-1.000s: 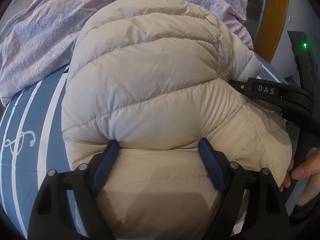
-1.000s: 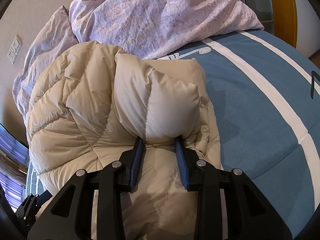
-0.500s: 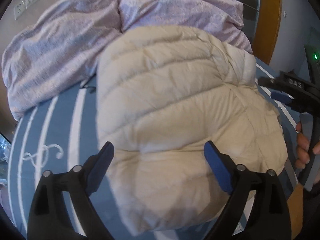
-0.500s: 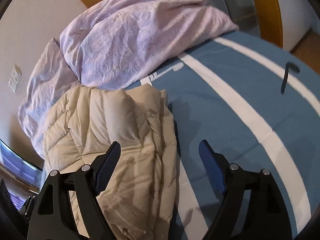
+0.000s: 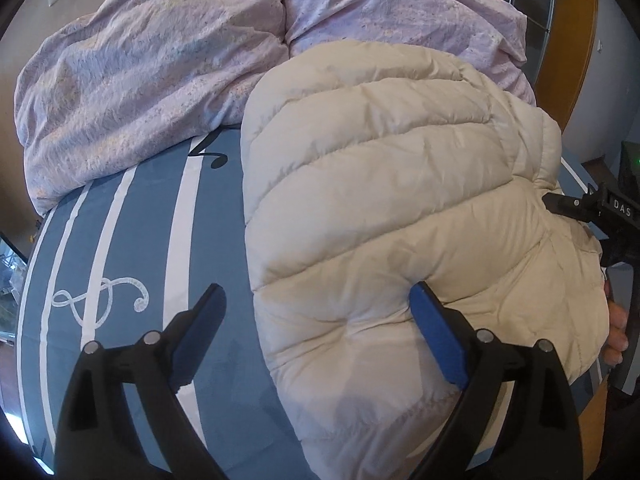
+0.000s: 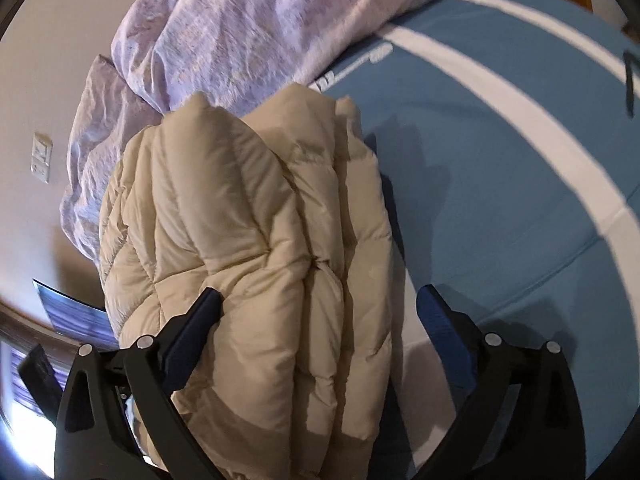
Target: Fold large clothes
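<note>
Folded beige down jacket (image 5: 400, 216) fills frame centre-right on blue striped bedsheet (image 5: 132, 248); left gripper (image 5: 316, 320) and right gripper (image 6: 320, 320) both spread wide, holding nothing. Risk: unrestrained puffy fill springs the fold open

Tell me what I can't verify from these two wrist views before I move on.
- Underside layers of the beige down jacket: hidden by its own top fold, both views.
- Jacket's near edge: cut off by the bottom frame and the open left gripper.
- Right wrist view: motion-blurred, seams unclear around the open right gripper.
- Bed under the lilac duvet: covered.
</note>
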A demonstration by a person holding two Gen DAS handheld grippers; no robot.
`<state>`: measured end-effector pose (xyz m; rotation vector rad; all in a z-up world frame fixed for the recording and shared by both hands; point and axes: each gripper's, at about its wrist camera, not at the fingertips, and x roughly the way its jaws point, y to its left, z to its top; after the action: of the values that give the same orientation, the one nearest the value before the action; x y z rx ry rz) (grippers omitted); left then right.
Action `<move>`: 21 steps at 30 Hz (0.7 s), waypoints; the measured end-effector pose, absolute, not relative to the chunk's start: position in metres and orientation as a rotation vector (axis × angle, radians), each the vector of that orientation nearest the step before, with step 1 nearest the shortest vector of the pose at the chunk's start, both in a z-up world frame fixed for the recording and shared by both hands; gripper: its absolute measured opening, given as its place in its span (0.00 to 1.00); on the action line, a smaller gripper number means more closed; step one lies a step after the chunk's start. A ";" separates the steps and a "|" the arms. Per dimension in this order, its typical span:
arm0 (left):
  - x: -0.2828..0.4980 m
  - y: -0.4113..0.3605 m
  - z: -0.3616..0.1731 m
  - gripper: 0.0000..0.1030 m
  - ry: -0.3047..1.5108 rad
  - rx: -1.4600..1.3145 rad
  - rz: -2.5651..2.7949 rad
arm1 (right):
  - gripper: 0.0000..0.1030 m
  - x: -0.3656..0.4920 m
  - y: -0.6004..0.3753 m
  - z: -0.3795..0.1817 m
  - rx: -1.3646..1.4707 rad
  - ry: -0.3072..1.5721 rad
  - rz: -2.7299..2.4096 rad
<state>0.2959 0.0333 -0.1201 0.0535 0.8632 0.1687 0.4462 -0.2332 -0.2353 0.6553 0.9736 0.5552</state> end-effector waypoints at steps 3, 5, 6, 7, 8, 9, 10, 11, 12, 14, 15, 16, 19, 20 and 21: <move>0.298 0.034 -0.121 0.90 0.864 0.048 0.164 | 0.96 0.447 -0.232 -0.235 0.656 0.966 0.568; 0.299 0.036 -0.121 0.90 0.863 0.038 0.162 | 0.90 0.448 -0.231 -0.237 0.668 0.964 0.589; 0.298 0.037 -0.121 0.90 0.862 0.033 0.161 | 0.86 0.449 -0.231 -0.238 0.679 0.965 0.599; 0.299 0.038 -0.120 0.90 0.861 0.027 0.159 | 0.84 0.450 -0.230 -0.239 0.693 0.967 0.610; 0.299 0.040 -0.119 0.90 0.860 0.020 0.158 | 0.78 0.451 -0.229 -0.241 0.710 0.972 0.628; 0.299 0.042 -0.119 0.90 0.859 0.016 0.157 | 0.73 0.453 -0.228 -0.243 0.723 0.978 0.642; 0.300 0.045 -0.117 0.90 0.858 0.006 0.157 | 0.70 0.453 -0.227 -0.244 0.734 0.980 0.651; 0.301 0.047 -0.116 0.90 0.857 -0.003 0.156 | 0.63 0.454 -0.224 -0.245 0.747 0.981 0.672; 0.302 0.050 -0.115 0.90 0.857 -0.011 0.154 | 0.59 0.455 -0.224 -0.245 0.750 0.981 0.682; 0.303 0.058 -0.113 0.90 0.854 -0.039 0.152 | 0.51 0.455 -0.222 -0.243 0.743 0.967 0.693; 0.304 0.063 -0.112 0.90 0.853 -0.056 0.152 | 0.46 0.455 -0.221 -0.242 0.741 0.960 0.696; 0.305 0.066 -0.111 0.90 0.852 -0.067 0.152 | 0.44 0.455 -0.221 -0.241 0.740 0.954 0.699; 0.308 0.079 -0.109 0.90 0.857 -0.113 0.146 | 0.36 0.456 -0.221 -0.237 0.732 0.933 0.709; 0.310 0.084 -0.109 0.90 0.860 -0.134 0.137 | 0.35 0.457 -0.220 -0.236 0.728 0.928 0.711; 0.311 0.087 -0.110 0.90 0.863 -0.149 0.130 | 0.34 0.458 -0.219 -0.235 0.726 0.926 0.712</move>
<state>0.3111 0.0872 -0.1096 -0.1491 0.8625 0.1305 0.4576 -0.2193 -0.2354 0.7260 0.9259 0.7120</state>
